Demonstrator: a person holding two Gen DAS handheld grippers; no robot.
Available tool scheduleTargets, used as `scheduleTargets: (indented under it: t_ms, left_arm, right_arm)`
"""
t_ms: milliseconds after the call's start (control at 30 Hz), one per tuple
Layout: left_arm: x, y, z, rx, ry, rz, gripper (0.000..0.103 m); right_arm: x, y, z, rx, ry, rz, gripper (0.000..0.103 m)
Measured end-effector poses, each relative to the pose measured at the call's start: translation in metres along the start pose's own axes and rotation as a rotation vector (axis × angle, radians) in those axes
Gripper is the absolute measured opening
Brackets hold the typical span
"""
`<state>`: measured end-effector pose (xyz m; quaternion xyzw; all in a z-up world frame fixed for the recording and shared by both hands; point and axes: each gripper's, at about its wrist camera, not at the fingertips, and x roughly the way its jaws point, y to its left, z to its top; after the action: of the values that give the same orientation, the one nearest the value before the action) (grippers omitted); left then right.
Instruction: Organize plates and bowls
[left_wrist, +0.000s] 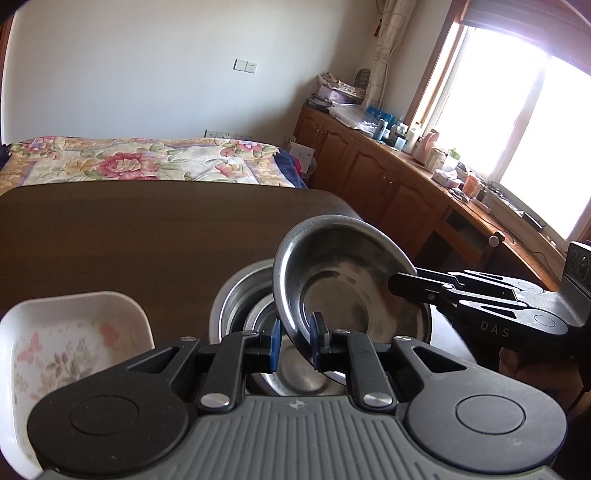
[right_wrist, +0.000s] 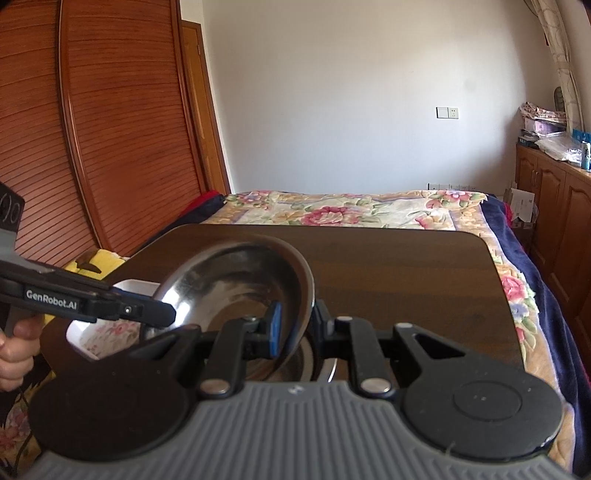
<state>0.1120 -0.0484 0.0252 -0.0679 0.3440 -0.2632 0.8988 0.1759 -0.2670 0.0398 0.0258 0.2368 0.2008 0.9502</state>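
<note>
I hold the steel plate (left_wrist: 343, 280) tilted above the steel bowl (left_wrist: 240, 295), both my left gripper (left_wrist: 295, 345) and right gripper (right_wrist: 295, 328) pinching its rim. I judge nesting is underway; next, lower level, then release.

Steel bowls and a floral dish on a dark table

A shallow round stainless-steel bowl (left_wrist: 343, 280) (right_wrist: 236, 284) is tilted steeply on edge, its shiny hollow facing the left wrist camera, raised above a second round steel bowl (left_wrist: 240, 306) that sits upright on the dark brown wooden table (left_wrist: 147, 236) (right_wrist: 388, 273). To the left, near it, lies a white rectangular dish with a pink flower and butterfly print (left_wrist: 66, 347) (right_wrist: 107, 332), upright.
</note>
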Motion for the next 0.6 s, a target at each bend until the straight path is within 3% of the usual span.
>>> scheduleTargets:
  t_ms: [600]
  left_arm:
    - [0.007,0.006,-0.023,0.003,0.004,0.034,0.017]
  right_arm:
    - [0.014,0.006,-0.025,0.004,0.018,-0.041,0.020]
